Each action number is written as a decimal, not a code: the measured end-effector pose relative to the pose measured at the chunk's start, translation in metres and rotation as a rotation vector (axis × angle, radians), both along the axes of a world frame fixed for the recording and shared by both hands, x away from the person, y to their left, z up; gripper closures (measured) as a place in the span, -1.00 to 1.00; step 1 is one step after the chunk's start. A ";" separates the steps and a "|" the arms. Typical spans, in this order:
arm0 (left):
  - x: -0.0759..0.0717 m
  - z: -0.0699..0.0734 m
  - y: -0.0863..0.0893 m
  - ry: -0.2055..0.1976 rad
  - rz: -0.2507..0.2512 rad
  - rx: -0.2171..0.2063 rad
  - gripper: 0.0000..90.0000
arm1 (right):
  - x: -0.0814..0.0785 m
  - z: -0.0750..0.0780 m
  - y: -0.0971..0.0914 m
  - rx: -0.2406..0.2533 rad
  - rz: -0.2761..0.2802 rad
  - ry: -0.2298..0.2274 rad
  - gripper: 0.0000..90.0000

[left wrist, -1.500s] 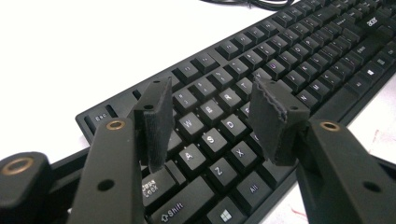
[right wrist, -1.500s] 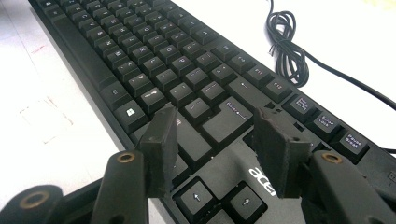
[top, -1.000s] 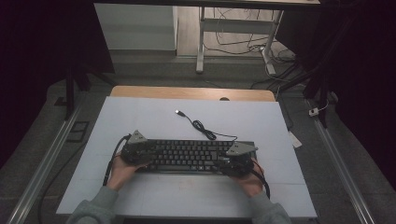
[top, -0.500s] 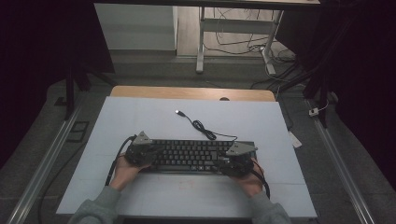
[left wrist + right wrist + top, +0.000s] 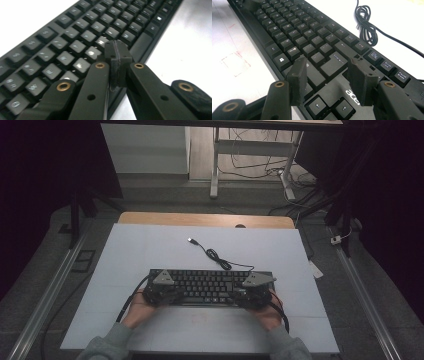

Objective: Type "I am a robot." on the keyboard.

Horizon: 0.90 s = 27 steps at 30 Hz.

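In the high view, a black keyboard [image 5: 210, 286] is seen lying flat on the white counter [image 5: 150, 245], towards its near edge. The left tongs [image 5: 159, 296] are placed at the keyboard's left end and the right tongs [image 5: 255, 296] at its right end. A coiled cable [image 5: 215, 256] is trailed from the keyboard's far edge across the counter.

In the left gripper view, the left tongs [image 5: 117, 53] are seen clenched pad to pad over the keyboard's [image 5: 75, 42] front rows, having just been closing, with nothing caught between them.

In the right gripper view, the right tongs [image 5: 327, 75] are held released, spread above the arrow keys near the keyboard's [image 5: 307, 37] right end, gripping nothing.

The keyboard is judged stiff, fairly light and smooth-cased, with keycaps that could be pried loose. It is best taken by the solid frame edges at both ends, not by the keys or cable.
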<state>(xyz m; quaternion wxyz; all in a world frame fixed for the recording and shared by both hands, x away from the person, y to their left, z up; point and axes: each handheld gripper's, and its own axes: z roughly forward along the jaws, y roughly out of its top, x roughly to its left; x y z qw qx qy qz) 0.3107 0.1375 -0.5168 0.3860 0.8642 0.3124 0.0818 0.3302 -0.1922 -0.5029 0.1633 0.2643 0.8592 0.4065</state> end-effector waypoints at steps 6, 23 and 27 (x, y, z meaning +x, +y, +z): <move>-0.001 -0.003 -0.006 0.015 -0.039 0.026 0.97 | 0.000 0.000 0.000 0.000 -0.002 0.003 0.12; -0.003 -0.005 -0.011 0.006 -0.049 0.057 0.97 | 0.000 0.000 0.001 -0.002 0.001 0.001 0.12; -0.003 0.003 -0.002 -0.011 -0.014 -0.002 0.97 | 0.000 0.000 0.000 0.002 -0.002 0.001 0.12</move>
